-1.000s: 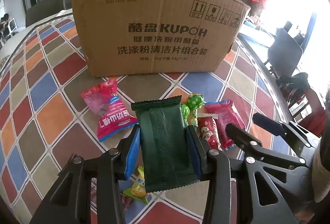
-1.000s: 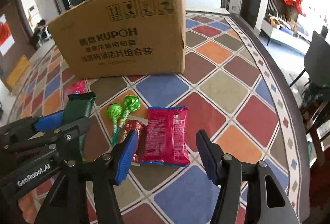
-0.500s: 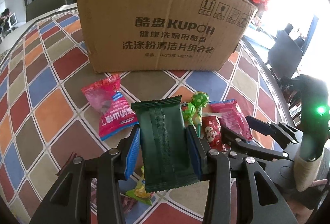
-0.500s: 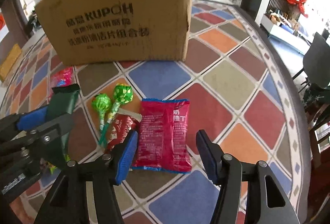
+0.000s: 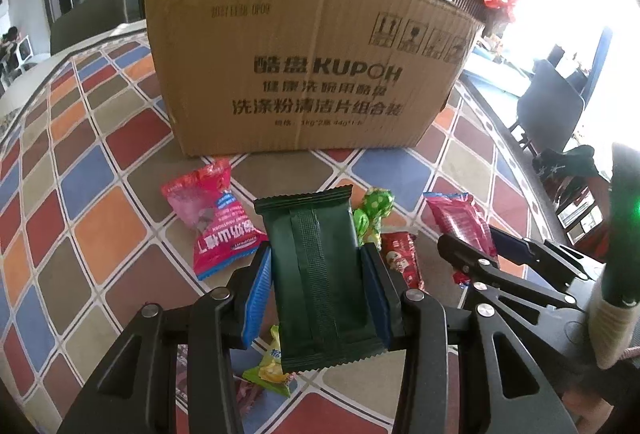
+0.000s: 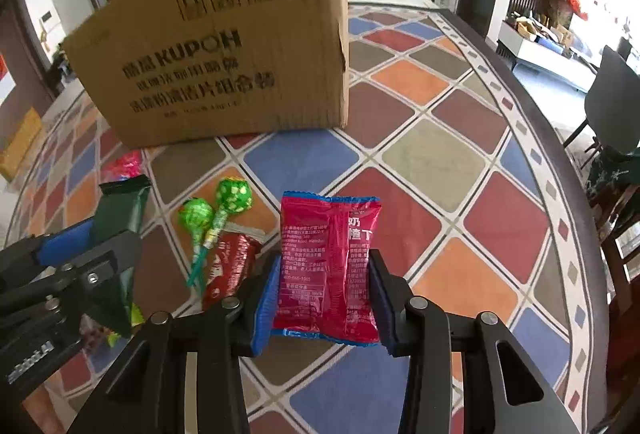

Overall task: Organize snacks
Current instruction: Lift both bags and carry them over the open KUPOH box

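Note:
My left gripper (image 5: 316, 266) is shut on a dark green snack packet (image 5: 308, 218), held above the table with its top end towards the cardboard box (image 5: 304, 74). In the right wrist view that green packet (image 6: 120, 206) shows at the left. My right gripper (image 6: 325, 266) has its jaws closing on a red snack packet (image 6: 328, 234) that lies flat on the cloth, and both blue pads touch its long sides. Two green lollipops (image 6: 216, 210) and a small red wrapper (image 6: 232, 262) lie just left of it.
A pink and blue packet (image 5: 212, 218) lies left of the green one, and a yellow-green sweet (image 5: 268, 374) lies under my left gripper. The checked tablecloth (image 6: 432, 162) runs to the round table edge at right, with dark chairs (image 6: 612, 102) beyond.
My right gripper moved forward over the red packet and its jaws came in from wide apart to its sides. The left gripper still holds the green packet in the same way.

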A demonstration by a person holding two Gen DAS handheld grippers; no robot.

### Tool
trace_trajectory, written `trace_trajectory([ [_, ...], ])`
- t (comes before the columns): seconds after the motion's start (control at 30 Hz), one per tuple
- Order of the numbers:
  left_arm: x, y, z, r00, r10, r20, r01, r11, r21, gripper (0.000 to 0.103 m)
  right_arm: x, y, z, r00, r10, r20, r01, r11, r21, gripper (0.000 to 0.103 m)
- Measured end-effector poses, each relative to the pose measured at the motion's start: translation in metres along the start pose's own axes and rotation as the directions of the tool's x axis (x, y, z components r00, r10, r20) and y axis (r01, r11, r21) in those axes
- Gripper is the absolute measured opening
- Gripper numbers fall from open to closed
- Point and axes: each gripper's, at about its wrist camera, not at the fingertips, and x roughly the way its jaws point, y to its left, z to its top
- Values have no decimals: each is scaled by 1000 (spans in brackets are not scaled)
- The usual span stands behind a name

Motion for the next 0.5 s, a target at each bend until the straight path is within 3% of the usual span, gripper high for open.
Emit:
trace_trajectory([
  [0.5,-54,3,36,991,-4,132,0,1000,24,43,-59,13,36,982,64,178,-60,998,-28,42],
])
